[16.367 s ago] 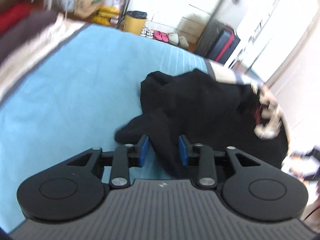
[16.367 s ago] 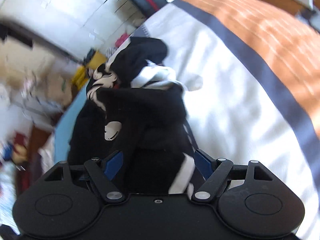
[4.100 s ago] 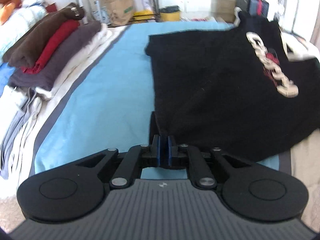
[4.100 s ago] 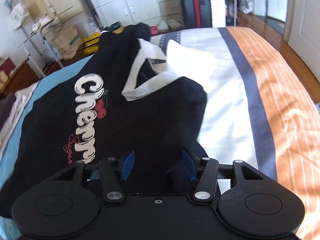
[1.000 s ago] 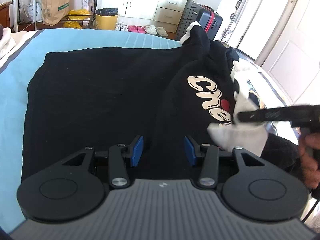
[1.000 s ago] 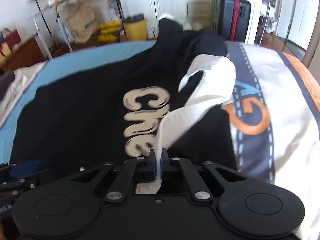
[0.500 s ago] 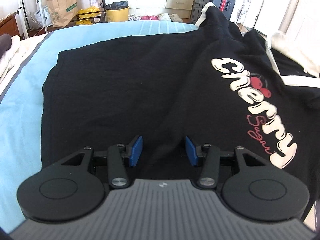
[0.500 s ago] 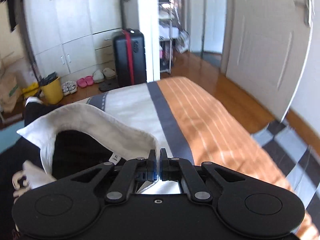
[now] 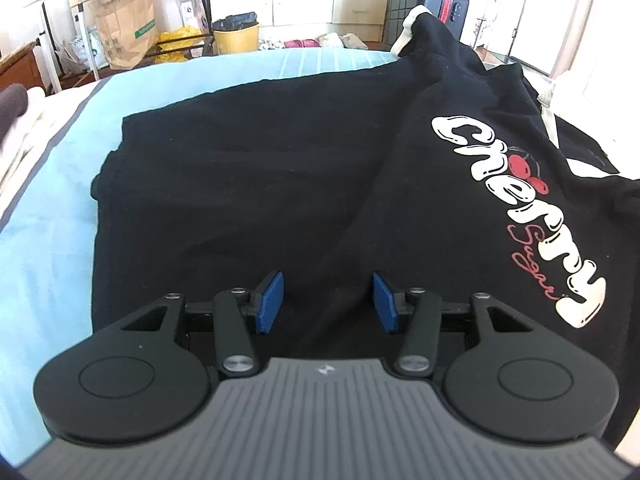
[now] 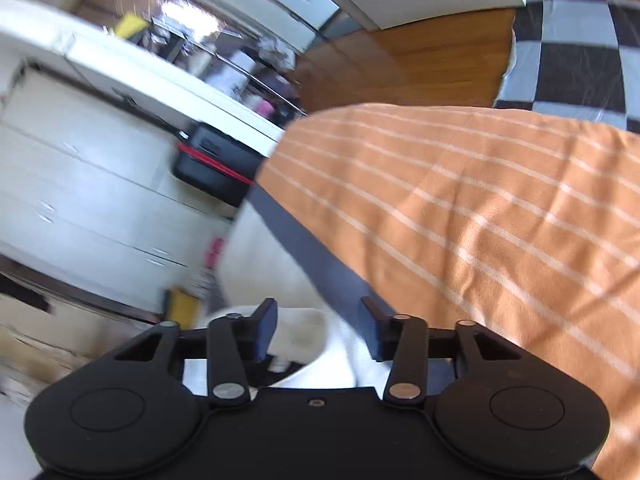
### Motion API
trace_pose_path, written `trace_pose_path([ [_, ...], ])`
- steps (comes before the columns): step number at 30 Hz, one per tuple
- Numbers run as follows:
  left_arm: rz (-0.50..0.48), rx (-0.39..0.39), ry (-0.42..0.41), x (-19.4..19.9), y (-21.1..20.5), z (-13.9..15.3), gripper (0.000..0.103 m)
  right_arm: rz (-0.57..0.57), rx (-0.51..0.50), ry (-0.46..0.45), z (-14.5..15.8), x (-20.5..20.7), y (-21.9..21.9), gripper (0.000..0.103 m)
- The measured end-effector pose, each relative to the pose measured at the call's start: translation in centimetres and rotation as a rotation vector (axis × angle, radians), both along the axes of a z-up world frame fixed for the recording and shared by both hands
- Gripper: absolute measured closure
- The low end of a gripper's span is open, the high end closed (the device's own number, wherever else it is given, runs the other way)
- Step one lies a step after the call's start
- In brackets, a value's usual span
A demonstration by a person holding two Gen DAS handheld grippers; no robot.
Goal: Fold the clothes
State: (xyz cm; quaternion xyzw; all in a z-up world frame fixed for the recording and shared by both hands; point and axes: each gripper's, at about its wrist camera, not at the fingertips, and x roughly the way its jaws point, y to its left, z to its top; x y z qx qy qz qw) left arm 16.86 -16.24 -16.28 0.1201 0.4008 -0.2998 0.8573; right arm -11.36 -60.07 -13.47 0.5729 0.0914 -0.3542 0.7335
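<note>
Black cotton T-shirt with the white "Cherry" print [image 9: 280, 184] spread flat on the blue-striped bed [image 9: 44, 216], ready for folding.
Left hand-held gripper [image 9: 326, 302] hovers wide over the hem; right hand-held gripper [image 10: 318, 330] gapes wide too, empty above white fabric [image 10: 304, 336].

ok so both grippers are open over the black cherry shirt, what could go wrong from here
1. A diagonal ridge still runs through the black shirt ahead of the left gripper; folding now would likely press it in.
2. The white collar lies bunched between the open fingers of the right gripper and could stay doubled under.
3. The far sleeve stands humped at the bed's edge, so the fold may come out uneven.
</note>
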Motion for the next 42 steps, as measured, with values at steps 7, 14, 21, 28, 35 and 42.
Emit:
trace_pose_path([
  [7,-0.096,-0.007,-0.102,-3.1,0.2,2.4,0.052,0.635,-0.166,0.192,3.8,2.4,4.8,0.041],
  [14,-0.167,-0.061,0.001,-5.0,-0.7,2.2,0.049,0.975,-0.284,0.221,1.1,2.1,7.6,0.041],
  [21,-0.083,-0.12,0.172,-4.0,0.7,0.8,0.049,1.093,-0.492,0.507,-3.3,6.2,10.3,0.032],
  [28,0.017,-0.101,0.218,-2.6,2.9,0.7,0.049,1.159,-0.491,0.357,-1.4,1.8,12.5,0.099],
  [35,0.04,-0.096,0.242,-2.3,3.8,1.3,0.044,1.071,-0.391,0.281,-1.0,-2.9,12.3,0.099],
  [42,0.061,-0.057,0.269,-1.4,4.3,1.0,0.044,1.018,-0.245,0.26,-2.5,-5.6,12.1,0.098],
])
